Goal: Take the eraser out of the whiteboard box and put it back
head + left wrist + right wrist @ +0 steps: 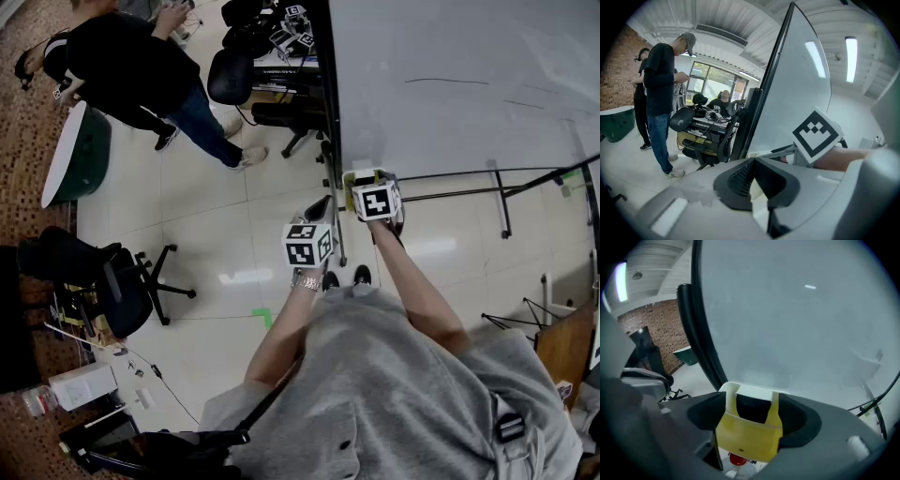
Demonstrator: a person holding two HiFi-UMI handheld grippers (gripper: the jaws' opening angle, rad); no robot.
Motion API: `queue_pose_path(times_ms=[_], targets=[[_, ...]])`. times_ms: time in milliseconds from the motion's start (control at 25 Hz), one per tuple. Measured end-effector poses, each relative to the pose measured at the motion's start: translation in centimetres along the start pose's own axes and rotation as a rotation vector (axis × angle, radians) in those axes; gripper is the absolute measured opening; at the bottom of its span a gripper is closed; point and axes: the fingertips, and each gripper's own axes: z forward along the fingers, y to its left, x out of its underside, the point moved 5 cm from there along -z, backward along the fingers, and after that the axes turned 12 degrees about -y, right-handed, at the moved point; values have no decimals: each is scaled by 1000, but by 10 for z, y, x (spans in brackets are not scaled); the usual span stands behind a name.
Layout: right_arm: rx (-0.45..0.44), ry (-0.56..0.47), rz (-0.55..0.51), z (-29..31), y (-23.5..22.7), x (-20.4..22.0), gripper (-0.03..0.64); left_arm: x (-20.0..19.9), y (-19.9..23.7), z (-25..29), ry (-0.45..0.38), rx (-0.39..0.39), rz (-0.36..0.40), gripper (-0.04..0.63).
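In the right gripper view the yellow eraser (pixel 749 433), with black felt on its far side, fills the gap of my right gripper (pixel 751 422), and both its edges lie against the pads. The white rim of the whiteboard box (pixel 737 388) shows just behind it. A red marker cap (pixel 737 459) lies underneath. In the head view the right gripper (pixel 367 184) is at the box (pixel 357 174), at the bottom left corner of the whiteboard (pixel 450 84). My left gripper (pixel 321 212) hangs beside it, lower left. Its jaws meet at the tips (pixel 753 160), with nothing between them.
A person in black (pixel 141 66) stands to the left of the board, beside a desk with an office chair (pixel 230 75). Another chair (pixel 122 281) and a green tub (pixel 80 155) are further left. The board's stand legs (pixel 502 197) run along the floor to the right.
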Motion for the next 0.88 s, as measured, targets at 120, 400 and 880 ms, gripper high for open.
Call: queue_pose_path(times_ms=[120,400,880], targets=[[56,54,8,2,-3,4,347,-4,4,-1,-10,7,-12,5],[84,-19,44,-5,-9,-2,275,-12,8,7,-19,39,-14,5],[6,-308,67,-116,-7,-34,275,-7,3,9,-16,83,-35,5]])
